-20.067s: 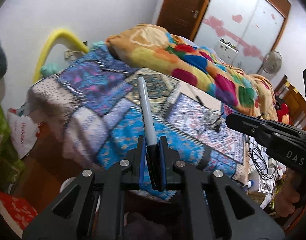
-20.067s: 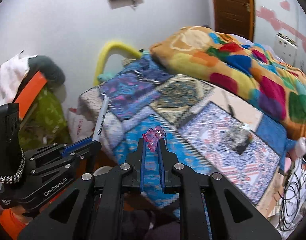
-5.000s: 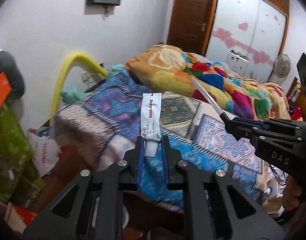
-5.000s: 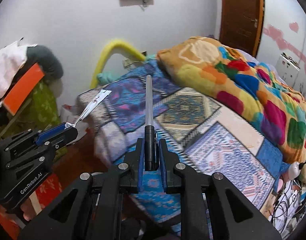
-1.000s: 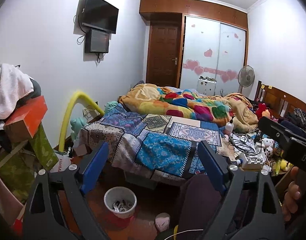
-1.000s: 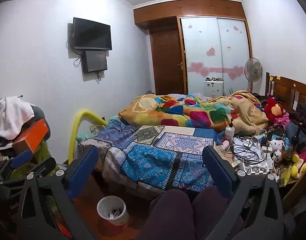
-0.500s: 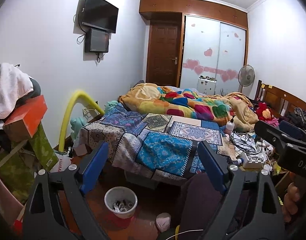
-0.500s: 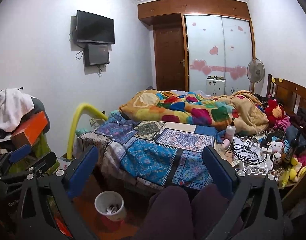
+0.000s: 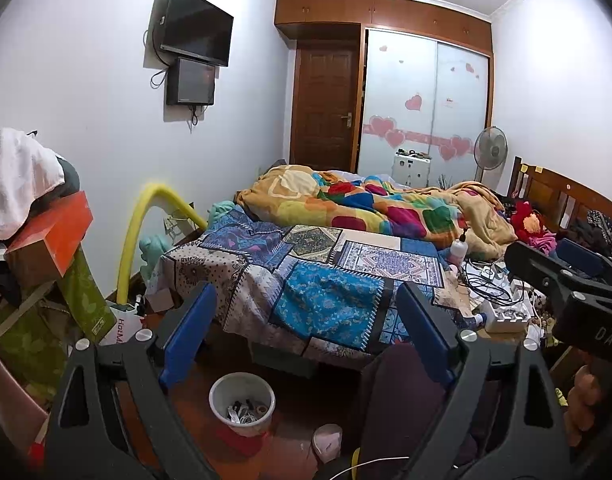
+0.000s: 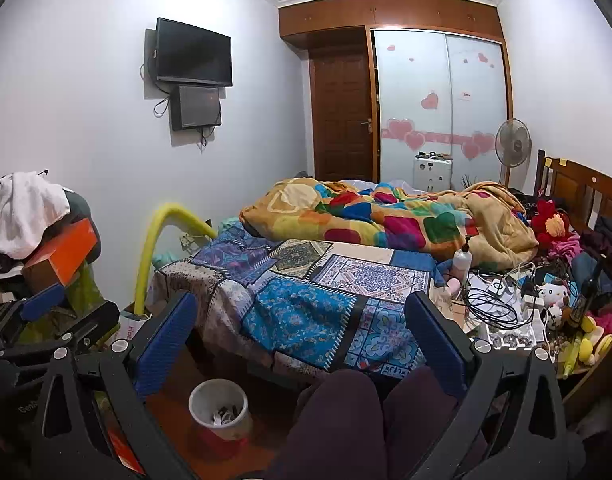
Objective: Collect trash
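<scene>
1. White bin (image 9: 242, 404) on the floor at the bed's foot, at 7 o'clock in both wrist views, has small scraps lying in its bottom. Five seconds ago the left gripper pinched a white tube and the right gripper a pen; neither is held now, so I judge they were dropped in.
2. Patchwork bedspread (image 9: 306, 280), at 12 o'clock from the bin, shows no loose trash, so collecting looks finished or close to it.
3. Left gripper (image 9: 306, 332) hangs above the floor, blue pads (image 9: 188, 334) spread wide, holding and touching nothing.
4. Right gripper (image 10: 302, 344) hovers likewise over the person's knees (image 10: 337, 420), jaws wide and bare.
</scene>
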### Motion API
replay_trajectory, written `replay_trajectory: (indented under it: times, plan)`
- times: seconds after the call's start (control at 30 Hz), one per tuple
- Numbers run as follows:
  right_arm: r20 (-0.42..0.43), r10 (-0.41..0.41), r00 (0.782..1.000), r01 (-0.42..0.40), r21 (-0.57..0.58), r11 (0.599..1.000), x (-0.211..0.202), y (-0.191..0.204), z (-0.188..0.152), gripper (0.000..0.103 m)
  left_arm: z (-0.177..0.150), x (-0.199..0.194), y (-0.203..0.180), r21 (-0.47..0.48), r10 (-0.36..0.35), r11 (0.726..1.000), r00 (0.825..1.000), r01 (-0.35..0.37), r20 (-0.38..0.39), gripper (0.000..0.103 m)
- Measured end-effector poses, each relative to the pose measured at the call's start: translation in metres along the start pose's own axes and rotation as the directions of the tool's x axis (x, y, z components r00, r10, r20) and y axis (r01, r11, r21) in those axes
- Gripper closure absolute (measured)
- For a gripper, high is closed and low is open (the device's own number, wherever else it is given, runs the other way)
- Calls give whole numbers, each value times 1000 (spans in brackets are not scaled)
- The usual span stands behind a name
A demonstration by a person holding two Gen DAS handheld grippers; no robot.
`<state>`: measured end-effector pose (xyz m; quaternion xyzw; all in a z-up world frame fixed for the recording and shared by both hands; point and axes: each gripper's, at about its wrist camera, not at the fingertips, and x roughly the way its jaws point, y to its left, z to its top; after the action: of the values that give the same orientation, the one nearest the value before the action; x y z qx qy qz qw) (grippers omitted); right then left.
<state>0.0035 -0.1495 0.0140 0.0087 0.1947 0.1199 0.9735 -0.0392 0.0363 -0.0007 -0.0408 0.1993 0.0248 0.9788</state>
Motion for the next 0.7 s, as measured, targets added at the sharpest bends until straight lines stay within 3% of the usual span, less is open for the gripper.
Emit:
replay_trajectory:
  times: [0.7]
  plan:
    - [-3,8,1000,-8,-11,1000,-1,-3,1,0,-2,0,4,10,-5,1000,1000,5,3,10]
